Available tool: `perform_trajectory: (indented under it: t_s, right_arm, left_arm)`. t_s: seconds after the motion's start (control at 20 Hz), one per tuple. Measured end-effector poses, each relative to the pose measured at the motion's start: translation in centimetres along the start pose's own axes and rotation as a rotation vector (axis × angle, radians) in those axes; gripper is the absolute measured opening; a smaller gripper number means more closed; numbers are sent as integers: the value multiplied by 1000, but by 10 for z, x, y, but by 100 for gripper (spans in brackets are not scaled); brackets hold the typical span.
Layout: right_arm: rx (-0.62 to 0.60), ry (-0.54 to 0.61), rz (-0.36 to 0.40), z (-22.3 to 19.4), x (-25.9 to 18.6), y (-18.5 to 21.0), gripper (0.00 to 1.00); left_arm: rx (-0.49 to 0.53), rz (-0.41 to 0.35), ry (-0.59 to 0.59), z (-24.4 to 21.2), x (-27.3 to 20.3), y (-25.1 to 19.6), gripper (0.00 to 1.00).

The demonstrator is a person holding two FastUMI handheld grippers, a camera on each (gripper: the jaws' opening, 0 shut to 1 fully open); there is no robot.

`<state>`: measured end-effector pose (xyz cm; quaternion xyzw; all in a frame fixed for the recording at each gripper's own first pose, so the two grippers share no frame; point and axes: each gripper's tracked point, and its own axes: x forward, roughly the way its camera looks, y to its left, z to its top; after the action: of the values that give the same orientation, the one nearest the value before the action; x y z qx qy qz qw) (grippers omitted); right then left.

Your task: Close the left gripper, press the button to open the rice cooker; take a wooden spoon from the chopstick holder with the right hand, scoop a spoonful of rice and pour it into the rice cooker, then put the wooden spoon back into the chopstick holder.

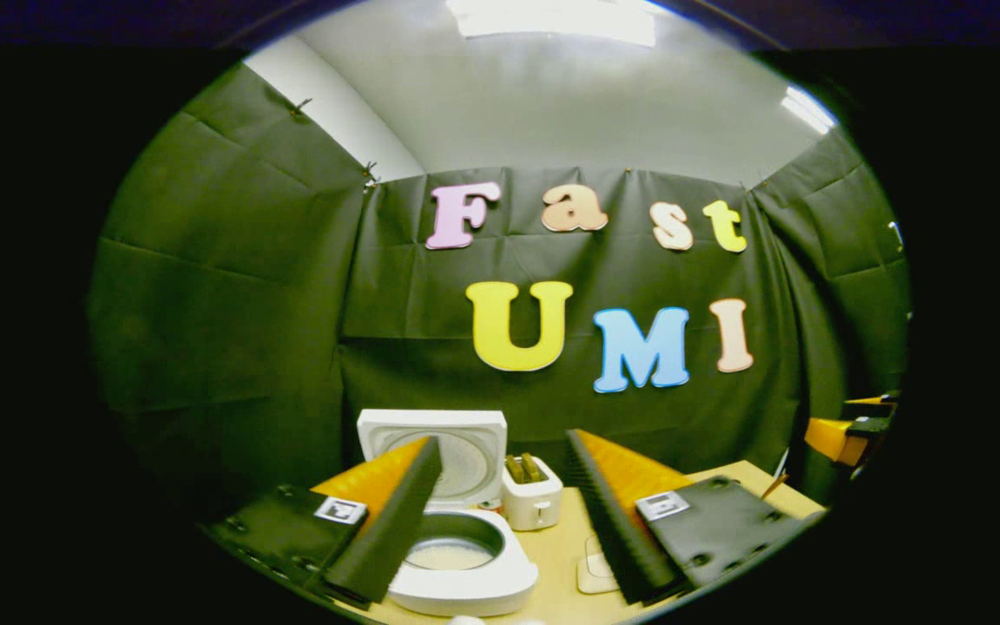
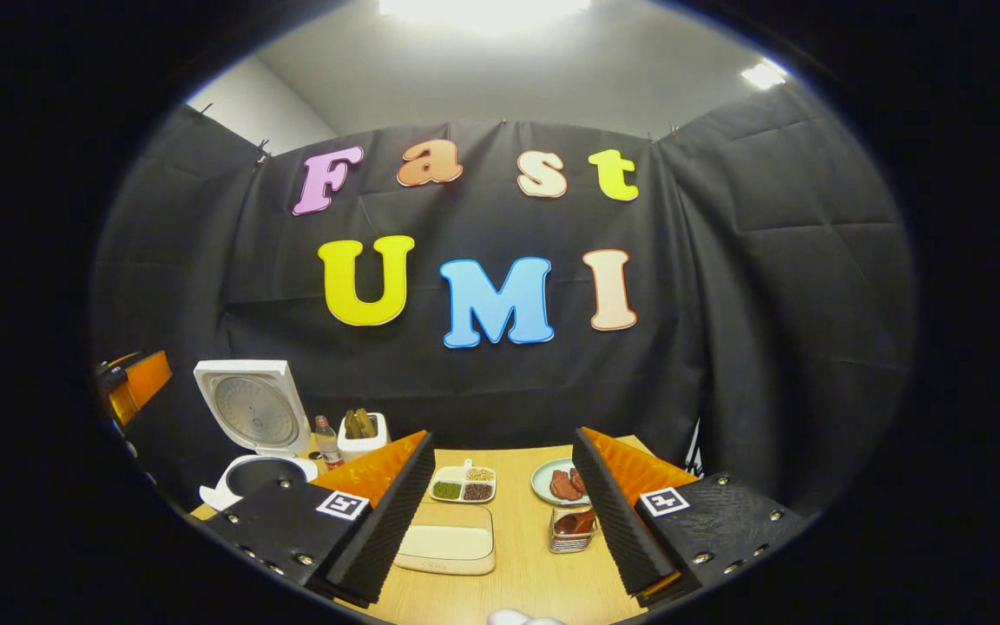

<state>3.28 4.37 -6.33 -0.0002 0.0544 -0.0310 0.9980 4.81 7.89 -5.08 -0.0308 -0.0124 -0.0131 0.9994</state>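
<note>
Open-lidded rice cooker [image 1: 465, 555], no legible label, beside chopstick holder [image 1: 532, 499]

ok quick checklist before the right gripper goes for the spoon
1. Cooker lid open: ok, it stands upright and the pot is exposed.
2. Rice already in the pot: ok, a pale layer shows in the left gripper view; whether the scoop was poured, cannot tell.
3. Spoon handles in the holder: ok, brown handles stick out of the top.
4. Right gripper free: ok, jaws open, nothing between them.
5. Left gripper out of the way: not ok, it hangs open just over the cooker beside the holder.
6. Rice tray within reach: ok, it lies right ahead of the right gripper.
</note>
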Motion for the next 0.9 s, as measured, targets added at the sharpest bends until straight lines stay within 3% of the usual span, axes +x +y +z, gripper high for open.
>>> perform_trajectory:
  t_s: [0.1, 0.55, 0.9]
  right_arm:
    - [5, 9, -8, -7, 1, -5, 98]
    - [32, 94, -86, -81, 19, -48, 98]
    - [101, 187, -153, -160, 72, -91, 98]
  left_arm:
    - [53, 25, -39, 7, -3, 5, 95]
    - [43, -28, -76, 22, -10, -23, 97]
    - [52, -39, -50, 15, -5, -34, 96]
